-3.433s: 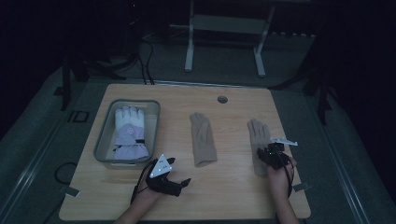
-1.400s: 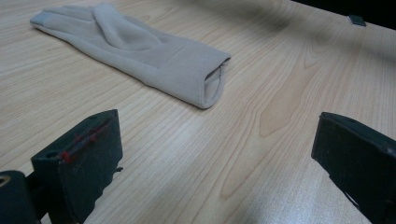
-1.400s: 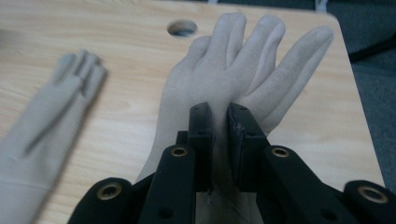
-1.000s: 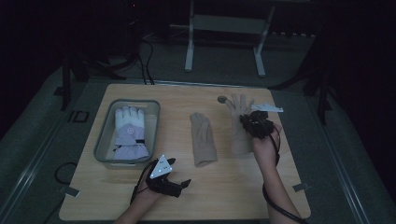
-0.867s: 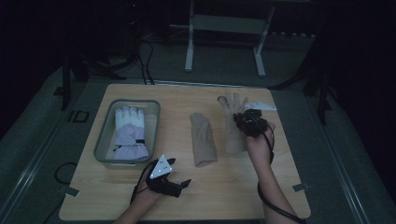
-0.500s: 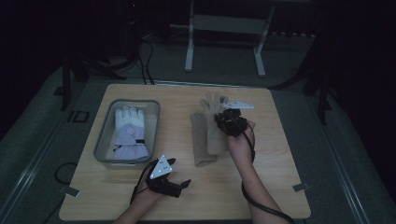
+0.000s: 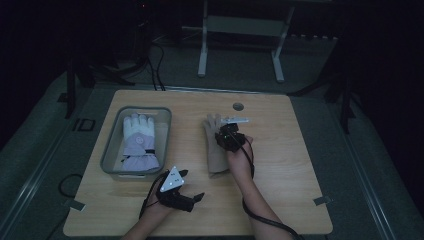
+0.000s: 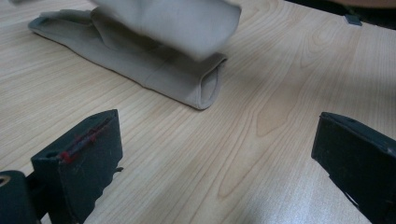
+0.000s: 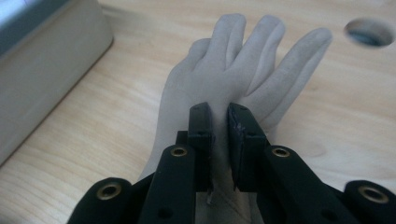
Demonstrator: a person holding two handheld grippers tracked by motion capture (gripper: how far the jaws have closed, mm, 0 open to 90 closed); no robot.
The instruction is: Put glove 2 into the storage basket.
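Observation:
One beige glove (image 7: 216,161) lies flat in the middle of the table, cuff toward the person. My right gripper (image 7: 226,136) hovers over it, shut on a second beige glove (image 9: 233,70) whose fabric is pinched between the jaws, fingers spread ahead. In the left gripper view the held glove (image 8: 182,23) hangs blurred just above the lying glove (image 8: 177,77). My left gripper (image 7: 194,198) rests near the table's front edge, left of the gloves. Its jaws stand wide apart over bare wood (image 8: 210,158), nothing between them.
A grey tray (image 7: 111,152) at the left of the table holds a white and lilac glove (image 7: 138,142); its wall (image 9: 46,70) is close on the left in the right gripper view. A round hole (image 7: 238,106) sits in the tabletop behind the gloves.
My right gripper has carried the beige glove from the right side of the table leftward and down, over the middle glove. The left gripper has stayed put.

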